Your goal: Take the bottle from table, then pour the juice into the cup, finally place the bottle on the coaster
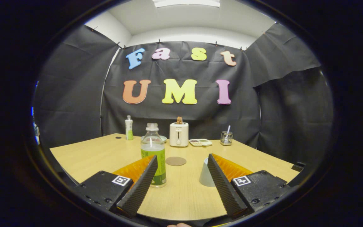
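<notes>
At the frame's lower middle, my gripper (pixel 181 162) gapes wide, holding nothing. I count one bottle (pixel 153 154) behind its left finger, one cup (pixel 206 173) behind the right, one coaster (pixel 175 161) between.

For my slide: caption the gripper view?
Open gripper faces bottle, cup and coaster on table.

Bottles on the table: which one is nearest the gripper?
The clear juice bottle with the green label, uncapped, just ahead of the open gripper's left finger. The small white capped bottle stands far back by the wall.
</notes>
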The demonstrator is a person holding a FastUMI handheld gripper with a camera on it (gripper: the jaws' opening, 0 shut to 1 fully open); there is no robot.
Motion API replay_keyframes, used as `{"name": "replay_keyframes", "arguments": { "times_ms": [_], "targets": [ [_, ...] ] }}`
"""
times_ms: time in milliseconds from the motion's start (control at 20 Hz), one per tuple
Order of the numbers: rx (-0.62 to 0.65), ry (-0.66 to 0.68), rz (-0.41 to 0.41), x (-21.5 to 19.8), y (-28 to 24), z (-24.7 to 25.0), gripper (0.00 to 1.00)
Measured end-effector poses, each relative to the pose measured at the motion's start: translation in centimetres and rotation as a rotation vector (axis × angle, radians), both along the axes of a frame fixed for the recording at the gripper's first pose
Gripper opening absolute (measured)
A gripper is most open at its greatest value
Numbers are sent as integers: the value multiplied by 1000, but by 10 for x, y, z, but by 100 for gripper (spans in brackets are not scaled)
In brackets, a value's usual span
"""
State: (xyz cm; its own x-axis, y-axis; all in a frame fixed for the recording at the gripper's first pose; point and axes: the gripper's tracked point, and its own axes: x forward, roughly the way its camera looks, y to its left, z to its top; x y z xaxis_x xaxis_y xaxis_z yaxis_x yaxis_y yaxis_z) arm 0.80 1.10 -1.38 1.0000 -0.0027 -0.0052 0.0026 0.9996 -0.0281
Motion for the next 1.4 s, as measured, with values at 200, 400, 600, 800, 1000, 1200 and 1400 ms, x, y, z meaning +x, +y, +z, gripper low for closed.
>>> {"name": "replay_keyframes", "arguments": {
  "times_ms": [200, 400, 600, 800, 1000, 1200, 1400],
  "targets": [
    [0, 17, 18, 5, 6, -5, 100],
    [-26, 26, 40, 12, 16, -7, 100],
    [-25, 50, 84, 21, 31, -11, 100],
    [-12, 125, 126, 40, 49, -27, 100],
    [6, 181, 132, 58, 57, -40, 100],
    [30, 223, 122, 76, 64, -49, 100],
    [13, 284, 127, 87, 74, -63, 100]
  ]
}}
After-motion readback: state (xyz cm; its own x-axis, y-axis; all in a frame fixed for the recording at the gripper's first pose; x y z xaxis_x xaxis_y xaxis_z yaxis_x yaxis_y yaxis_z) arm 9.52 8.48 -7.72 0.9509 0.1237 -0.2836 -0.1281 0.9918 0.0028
